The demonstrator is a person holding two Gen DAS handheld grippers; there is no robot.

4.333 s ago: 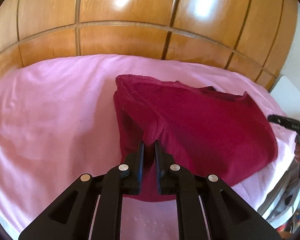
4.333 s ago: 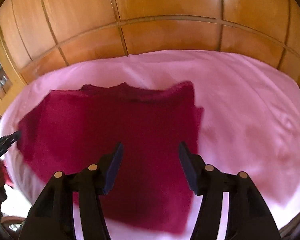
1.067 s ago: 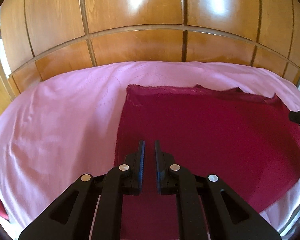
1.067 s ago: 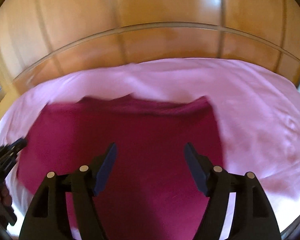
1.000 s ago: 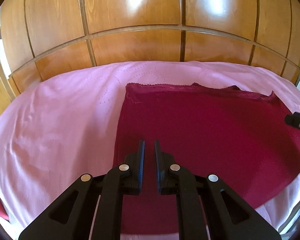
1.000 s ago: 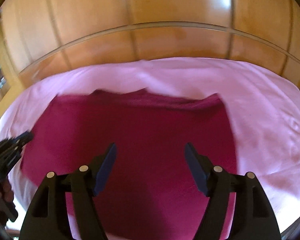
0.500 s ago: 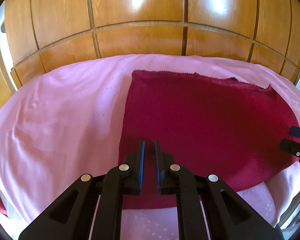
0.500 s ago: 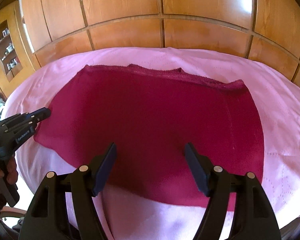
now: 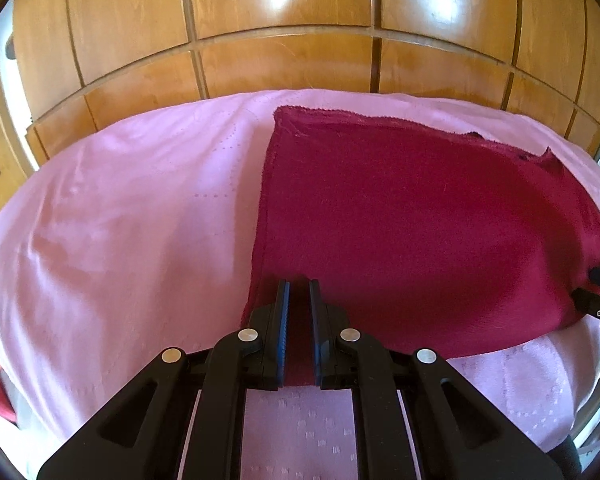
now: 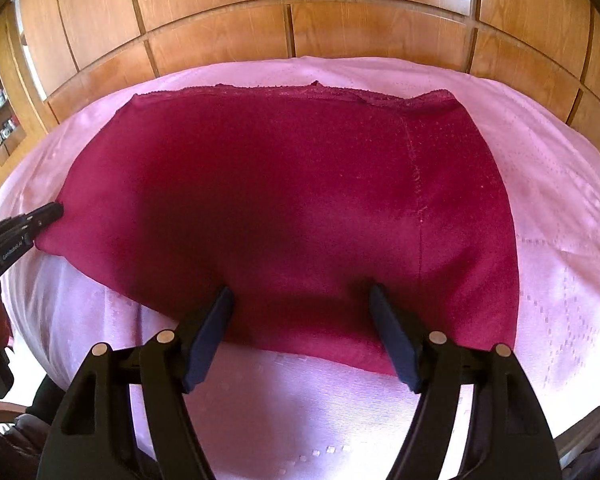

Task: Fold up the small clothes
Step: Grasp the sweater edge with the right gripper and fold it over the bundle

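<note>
Your left wrist view: close, angled down over the bed (image 9: 112, 216) | right wrist view: likewise, from the right | shared: red cloth (image 9: 420, 216), wooden panels (image 9: 284, 64).

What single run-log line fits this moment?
left gripper: shut on red cloth near edge | right gripper: open above it | pink sheet

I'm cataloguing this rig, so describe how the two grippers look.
Both are matte black plastic with triangular cut-outs and round silver pivot screws. The left gripper has narrow straight fingers with blue ribbed pads. The right gripper has broad, tapered dark navy pads. Seen from the right wrist view, the left one's side carries small white lettering, too small to read.
</note>
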